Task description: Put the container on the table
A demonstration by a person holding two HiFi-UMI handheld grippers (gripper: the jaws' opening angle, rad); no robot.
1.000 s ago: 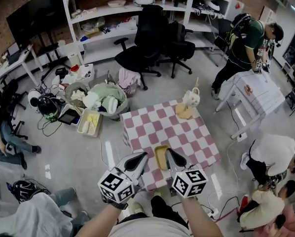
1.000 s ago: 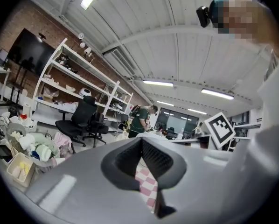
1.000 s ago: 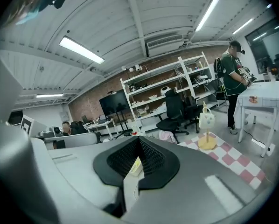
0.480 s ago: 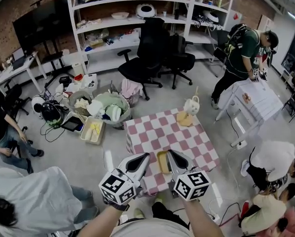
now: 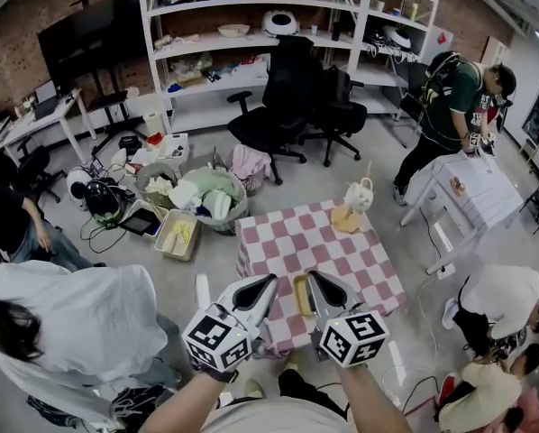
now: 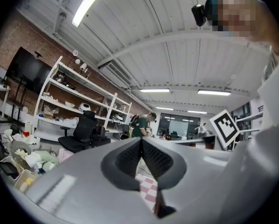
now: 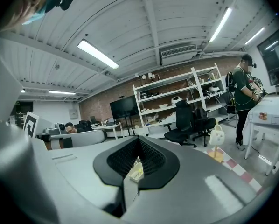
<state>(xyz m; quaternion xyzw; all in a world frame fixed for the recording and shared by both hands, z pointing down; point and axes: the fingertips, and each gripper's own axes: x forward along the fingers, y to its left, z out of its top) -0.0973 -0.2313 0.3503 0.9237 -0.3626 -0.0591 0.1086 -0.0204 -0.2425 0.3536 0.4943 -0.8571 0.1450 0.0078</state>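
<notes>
- The container [image 5: 300,294] is a shallow yellow one. It lies flat on the checked cloth of the bench [image 5: 351,242], close to the near edge and between my two tools.
- The left tongs [image 5: 268,283] are just beside it on its left, pinched fully together with nothing in them.
- The right tongs [image 5: 313,279] are just beside it on its right, also closed tip to tip and gripping nothing. In the right gripper view a pale tray [image 7: 136,171] shows through the gap under the tips. I can't tell whether it's the container.
- My read is that the container is already set down, so the job in hand is leaving it alone.
- To do that well I'd lift both tools straight up and away. A sideways brush could push it, and it sits near the edge.
- My count:
  - one container, one checked bench and two tongs
  - one white jug-shaped thing [image 5: 360,195] on the bench's far corner, well apart from the container
  - two black chairs [image 5: 283,97] beyond the bench
</notes>
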